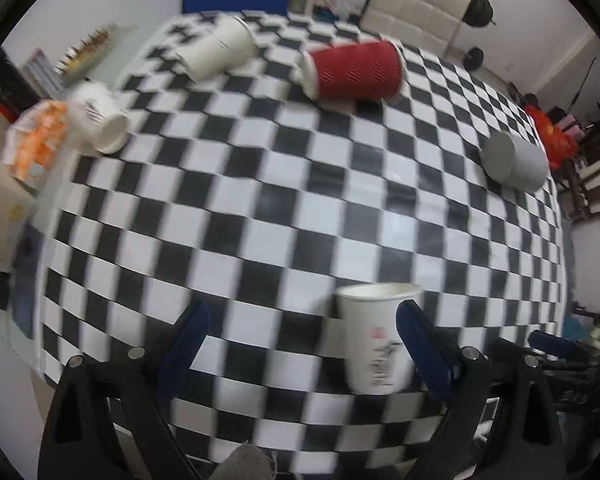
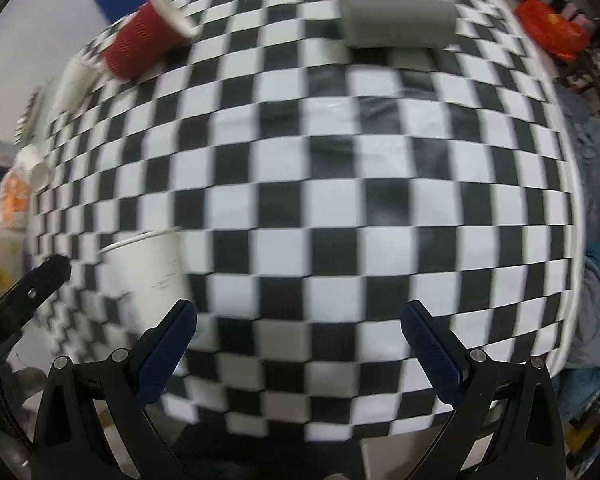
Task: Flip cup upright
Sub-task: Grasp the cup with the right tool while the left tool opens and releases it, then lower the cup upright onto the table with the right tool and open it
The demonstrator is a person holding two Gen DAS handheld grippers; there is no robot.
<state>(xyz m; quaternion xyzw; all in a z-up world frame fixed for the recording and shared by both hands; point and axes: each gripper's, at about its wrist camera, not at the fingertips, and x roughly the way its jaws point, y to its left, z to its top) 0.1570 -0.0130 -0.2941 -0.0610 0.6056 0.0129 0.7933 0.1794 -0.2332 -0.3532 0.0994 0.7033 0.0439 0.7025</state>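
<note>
Ahead of both my tongs spreads one checkered table (image 1: pixel 284 200). I count five cups on it. One grey cup (image 1: pixel 514 160) lies on its side far ahead to the right of my left tongs (image 1: pixel 304 334), and one red cup (image 1: pixel 354 70) lies far ahead. Two white cups, (image 1: pixel 218 50) and (image 1: pixel 100 122), lie ahead-left. One white printed cup (image 1: pixel 374 338) stands upright just inside the left tongs' right finger; whether it touches is unclear. Both left and right tongs (image 2: pixel 300 338) are spread, holding nothing.

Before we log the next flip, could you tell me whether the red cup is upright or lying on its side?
On its side. The red cup lies on the checkered tablecloth with its ribbed wall along the cloth and its rim facing sideways.
</note>
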